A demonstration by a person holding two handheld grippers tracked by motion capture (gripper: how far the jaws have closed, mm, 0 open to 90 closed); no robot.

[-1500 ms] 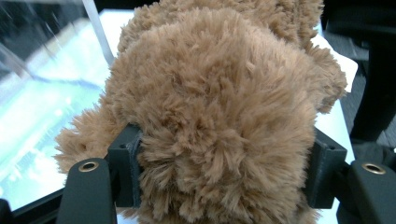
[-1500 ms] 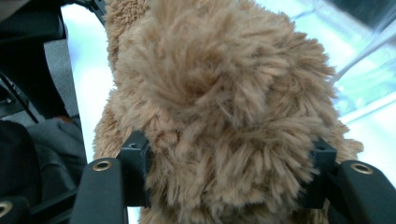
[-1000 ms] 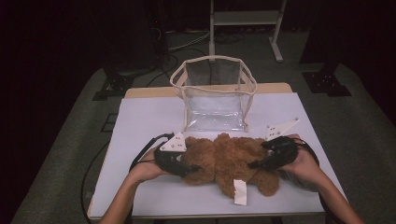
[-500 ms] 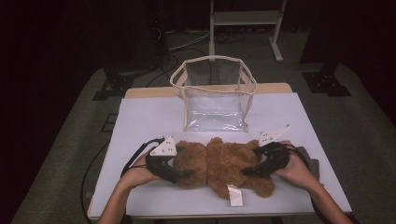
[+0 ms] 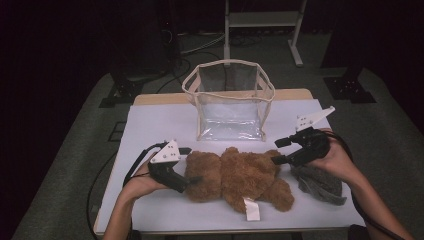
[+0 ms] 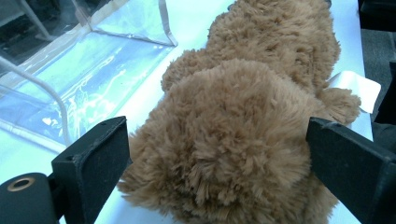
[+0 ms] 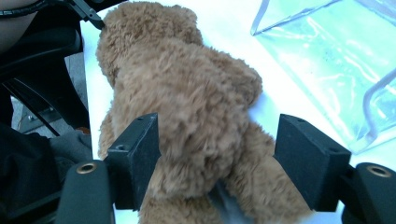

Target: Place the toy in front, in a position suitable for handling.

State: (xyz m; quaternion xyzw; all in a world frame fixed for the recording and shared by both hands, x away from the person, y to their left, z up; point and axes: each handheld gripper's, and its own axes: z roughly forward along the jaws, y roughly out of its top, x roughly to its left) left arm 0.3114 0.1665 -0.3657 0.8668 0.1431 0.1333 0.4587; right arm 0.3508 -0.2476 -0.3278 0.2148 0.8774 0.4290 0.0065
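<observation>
A brown teddy bear (image 5: 235, 177) lies across the white table (image 5: 150, 125), near its front edge. My left gripper (image 5: 191, 165) is at the bear's left end. In the left gripper view the jaws stand wide on either side of the bear's fluffy head (image 6: 233, 140) without pressing it, and they have just been opening. My right gripper (image 5: 278, 151) hovers open just above the bear's right end. In the right gripper view the bear (image 7: 187, 102) lies between and beyond its jaws, which have just closed in a little.
A clear plastic bag (image 5: 230, 107) with a beige rim stands open behind the bear. A grey cloth (image 5: 320, 182) lies under the right hand. A white tag (image 5: 251, 209) sticks out from the bear toward the table's front edge.
Both hands drew the bear toward the front edge. The left jaws have spread off the bear's head. The right gripper has lifted up and off to the right.
</observation>
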